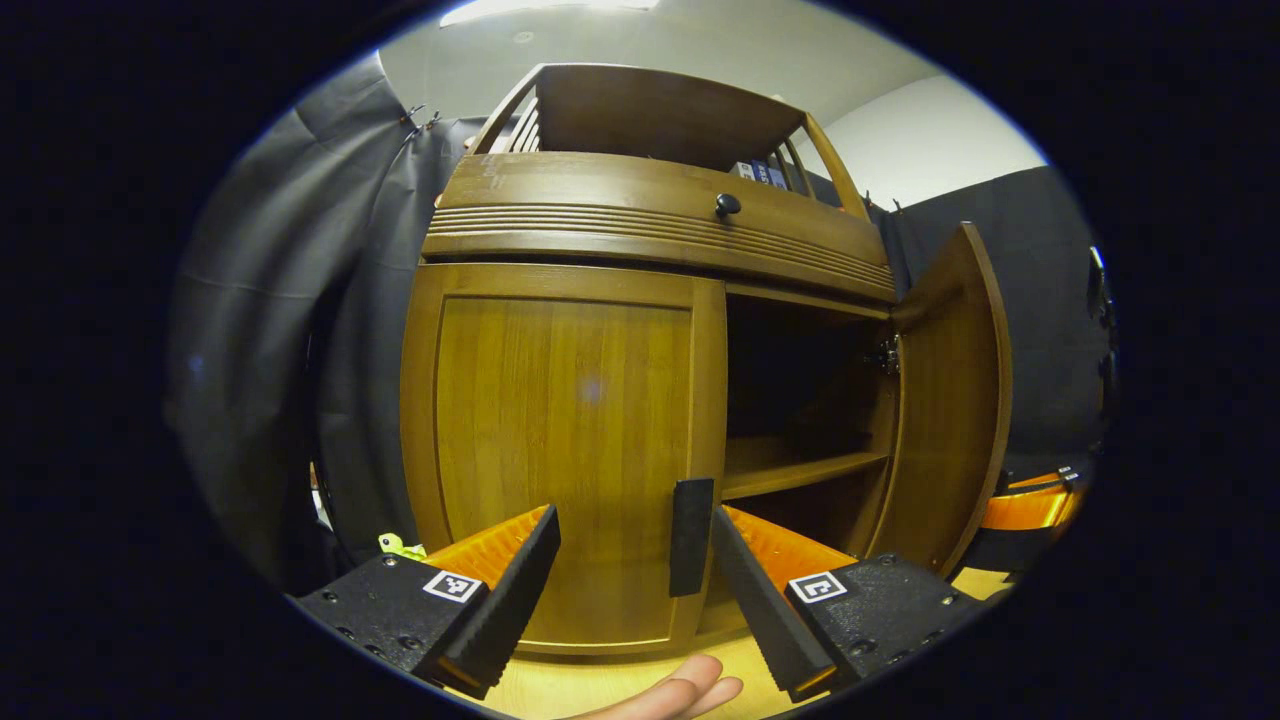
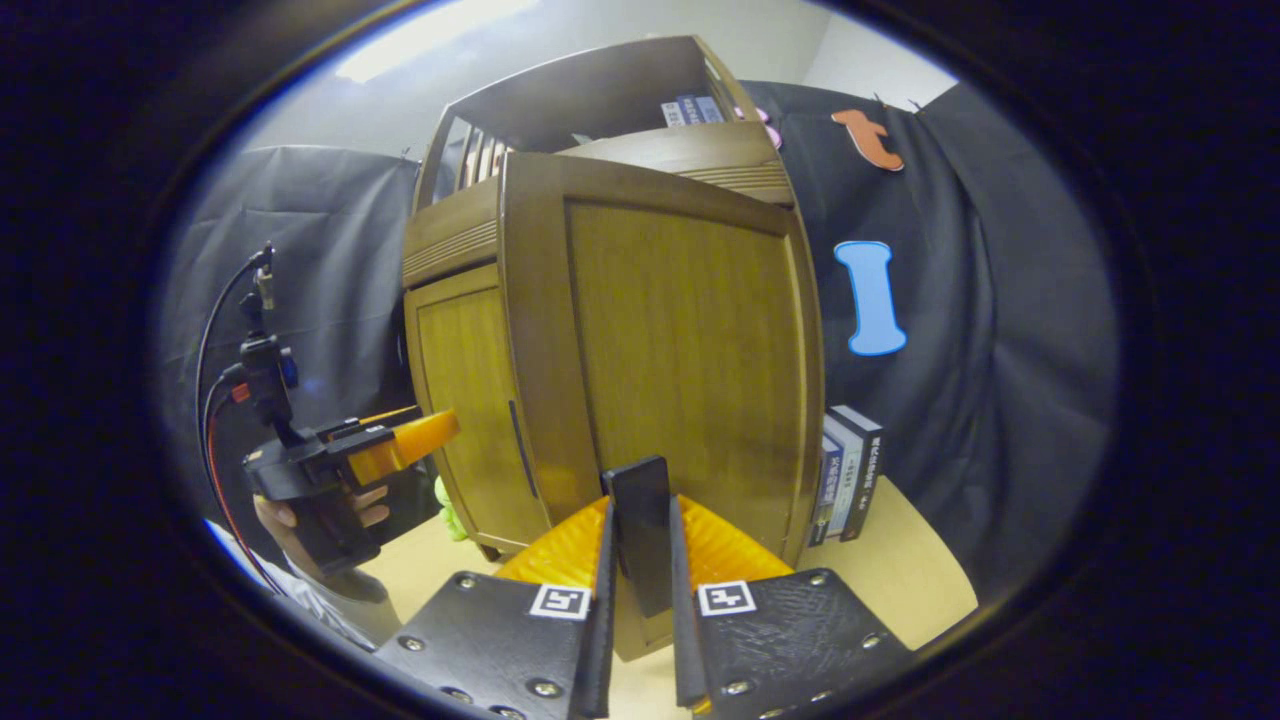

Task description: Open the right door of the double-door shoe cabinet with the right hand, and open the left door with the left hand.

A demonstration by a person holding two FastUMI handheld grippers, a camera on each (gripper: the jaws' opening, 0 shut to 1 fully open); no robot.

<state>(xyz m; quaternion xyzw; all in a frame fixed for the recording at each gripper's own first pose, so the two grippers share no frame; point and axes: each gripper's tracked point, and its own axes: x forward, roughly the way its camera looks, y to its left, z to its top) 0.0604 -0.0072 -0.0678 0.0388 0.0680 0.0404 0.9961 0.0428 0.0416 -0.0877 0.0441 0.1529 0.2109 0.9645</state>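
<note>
The wooden shoe cabinet (image 1: 560, 440) stands straight ahead in the left gripper view. Its left door (image 1: 560, 440) is closed, with a black vertical handle (image 1: 692, 535) at its inner edge. My left gripper (image 1: 632, 540) is open, and the handle sits just inside its right finger (image 1: 760, 600), not gripped. The right door (image 1: 950, 400) stands swung wide open. In the right gripper view that door (image 2: 690, 370) faces me, and my right gripper (image 2: 640, 510) is shut on its black handle (image 2: 640, 540). The left gripper (image 2: 400, 445), held by a hand, hovers in front of the left door (image 2: 470, 400).
Inside the open right half is a shelf (image 1: 800, 470). A drawer with a black knob (image 1: 727, 205) runs above the doors. Boxes (image 2: 850, 470) stand beside the cabinet on the light wooden surface (image 2: 900, 570). A yellow-green object (image 1: 400, 545) lies at the cabinet's left foot.
</note>
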